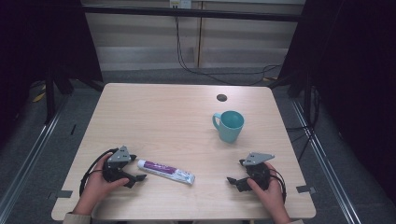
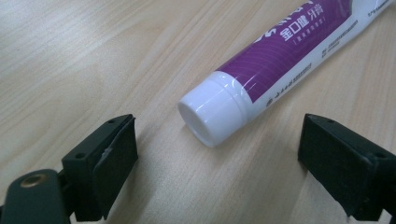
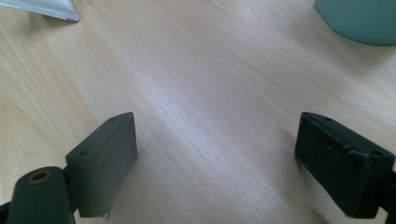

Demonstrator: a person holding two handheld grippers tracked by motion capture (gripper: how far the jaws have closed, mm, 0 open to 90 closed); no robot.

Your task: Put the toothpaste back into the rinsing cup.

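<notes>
Both tools spread wide and empty, left tool [image 2: 217, 154] just short of toothpaste tube [image 2: 261, 70] cap.

Glossy plastic toothpaste tube [image 2: 280, 60] on matt pale wood-grain table [image 1: 154, 116].

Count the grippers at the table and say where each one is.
2. The left gripper is beside the toothpaste tube's cap; the right gripper is near the front right, below the teal mug.
</notes>
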